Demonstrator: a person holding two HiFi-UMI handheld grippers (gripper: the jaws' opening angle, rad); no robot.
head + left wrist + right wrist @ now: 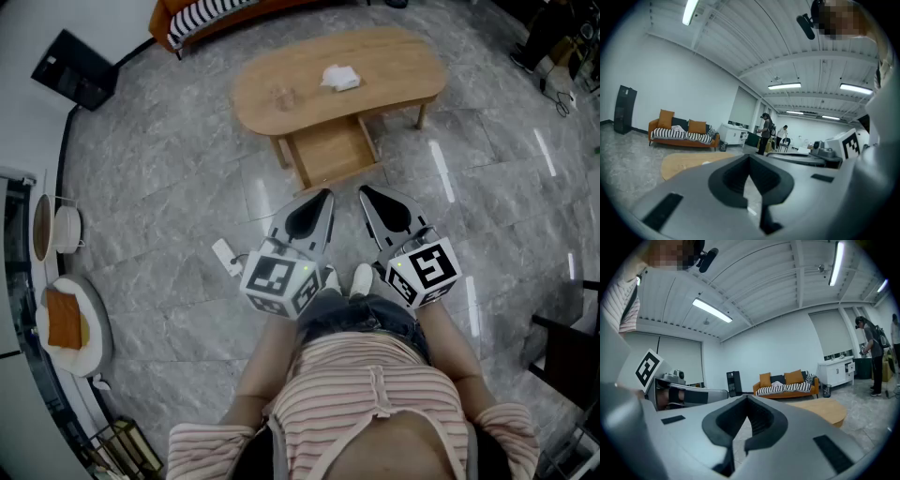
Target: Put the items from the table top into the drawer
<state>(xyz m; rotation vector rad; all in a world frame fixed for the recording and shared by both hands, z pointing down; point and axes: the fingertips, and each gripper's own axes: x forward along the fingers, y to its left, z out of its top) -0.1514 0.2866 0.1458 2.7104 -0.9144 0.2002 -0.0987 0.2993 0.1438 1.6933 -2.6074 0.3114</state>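
Drawer [330, 152] open; left tool [324, 195] and right tool [365, 192] closed, level, abreast.

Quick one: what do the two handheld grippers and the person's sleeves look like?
The left gripper and right gripper are grey wedge-shaped shells, with black-lined fingers tapering to a point. Each carries a white cube with black square markers. The sleeves are pink-and-white striped.

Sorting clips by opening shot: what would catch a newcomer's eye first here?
The left gripper and right gripper sit side by side near the person's body, both shut and empty. Beyond them stands a wooden table with its drawer pulled open toward the person, and a crumpled white cloth lies on its top.
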